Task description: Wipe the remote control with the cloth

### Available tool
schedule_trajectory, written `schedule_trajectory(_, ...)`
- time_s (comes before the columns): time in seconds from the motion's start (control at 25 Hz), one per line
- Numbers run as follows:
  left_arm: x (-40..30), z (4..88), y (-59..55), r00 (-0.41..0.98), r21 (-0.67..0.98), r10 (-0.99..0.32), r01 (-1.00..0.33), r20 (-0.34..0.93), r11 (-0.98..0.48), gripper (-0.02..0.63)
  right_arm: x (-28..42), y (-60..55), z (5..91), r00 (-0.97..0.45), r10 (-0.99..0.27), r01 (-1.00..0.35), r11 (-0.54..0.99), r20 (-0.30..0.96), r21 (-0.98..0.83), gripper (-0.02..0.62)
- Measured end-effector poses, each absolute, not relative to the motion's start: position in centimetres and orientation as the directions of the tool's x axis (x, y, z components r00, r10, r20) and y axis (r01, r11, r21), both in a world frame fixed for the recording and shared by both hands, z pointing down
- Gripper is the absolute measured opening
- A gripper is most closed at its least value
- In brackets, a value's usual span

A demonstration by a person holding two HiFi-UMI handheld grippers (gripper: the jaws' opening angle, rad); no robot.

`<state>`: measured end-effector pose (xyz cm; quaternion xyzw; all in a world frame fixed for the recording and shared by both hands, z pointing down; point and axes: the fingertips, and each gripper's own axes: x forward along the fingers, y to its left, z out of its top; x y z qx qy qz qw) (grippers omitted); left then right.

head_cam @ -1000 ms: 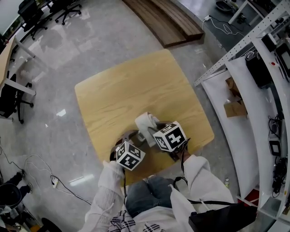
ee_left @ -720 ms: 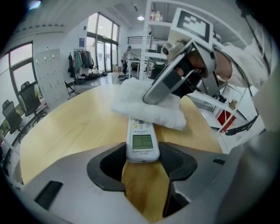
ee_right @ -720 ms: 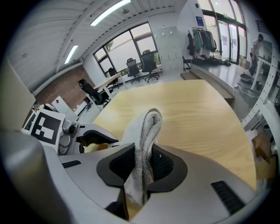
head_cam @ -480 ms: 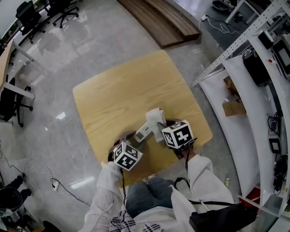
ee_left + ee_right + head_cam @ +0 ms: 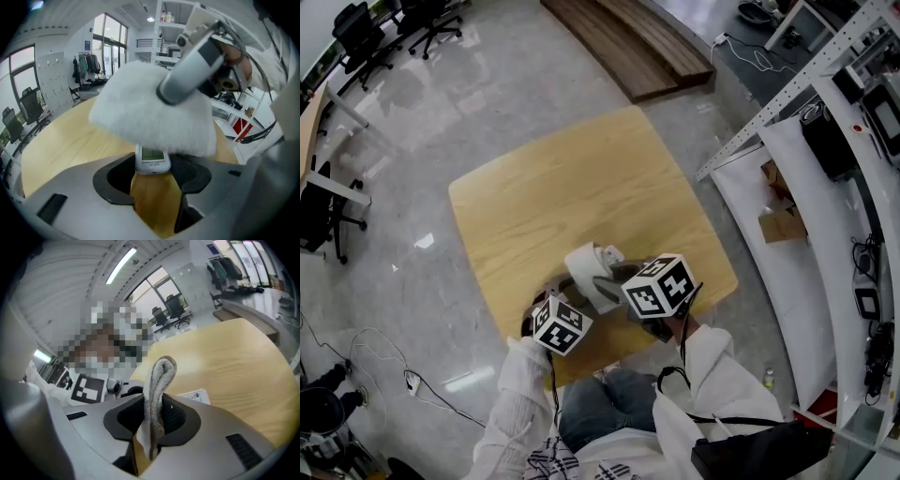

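A person seated at a square wooden table [image 5: 572, 192] works with two hand-held grippers, one remote control and one cloth. The left hand-held gripper [image 5: 153, 168] has its jaws set fairly wide and pinches the near end of the remote control [image 5: 152, 161], which lies near the table's front edge. The right hand-held gripper [image 5: 154, 416] has its jaws pressed tight on a fold of the white cloth [image 5: 150, 110], which stands up between the pads. The cloth drapes over the remote control and covers most of it, so the left gripper view shows only the end with its small screen. In the head view the right hand-held gripper's marker cube [image 5: 659, 286] hides its jaws. Black office chairs [image 5: 358, 26] stand on the glossy grey floor [image 5: 441, 122] at the far left, and a low wooden platform [image 5: 628, 42] lies beyond the table. A metal rack [image 5: 787, 94] and a white bench [image 5: 787, 309] carrying a cardboard box [image 5: 785, 225] run along the right, with cables [image 5: 389, 361] trailing on the floor at lower left.
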<state>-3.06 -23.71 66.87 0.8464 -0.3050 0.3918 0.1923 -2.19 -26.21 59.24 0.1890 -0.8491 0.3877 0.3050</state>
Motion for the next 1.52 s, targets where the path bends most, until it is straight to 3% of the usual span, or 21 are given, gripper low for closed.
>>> schedule_trajectory(0.12,-2.9,66.9,-23.8,0.504,0.085,-0.366,-0.668,0.782,-0.739,0.238,-3.2,-25.3,61.9,-0.686,-0.048,-0.566,0.662,0.726,-0.492,0.089)
schedule_trajectory(0.28,-2.9,66.9,-23.9,0.505,0.084,-0.369,-0.670,0.780,-0.738,0.237,-2.0,-27.2,63.2,-0.587,-0.165,-0.650,0.680,0.793,-0.340,0.089)
schedule_trajectory(0.96,-3.2,66.8,-23.9,0.506,0.090,-0.358,-0.664,0.785,-0.742,0.238,4.8,-31.1,63.7,-0.522,-0.349,-0.822,0.451,0.778,-0.349,0.091)
schedule_trajectory(1.2,-3.3,67.0,-23.7,0.505,0.090,-0.361,-0.668,0.784,-0.738,0.238,7.5,-31.9,63.9,-0.421,-0.462,-0.891,0.373,0.780,-0.259,0.089)
schedule_trajectory(1.32,-3.3,67.1,-23.7,0.505,0.093,-0.364,-0.672,0.783,-0.735,0.238,9.4,-32.3,62.5,-0.380,-0.555,-0.920,0.307,0.740,-0.242,0.089)
schedule_trajectory(1.52,-3.5,66.9,-24.0,0.513,0.092,-0.391,-0.687,0.764,-0.721,0.238,10.4,-31.0,58.2,-0.427,-0.662,-0.899,0.242,0.616,-0.364,0.089)
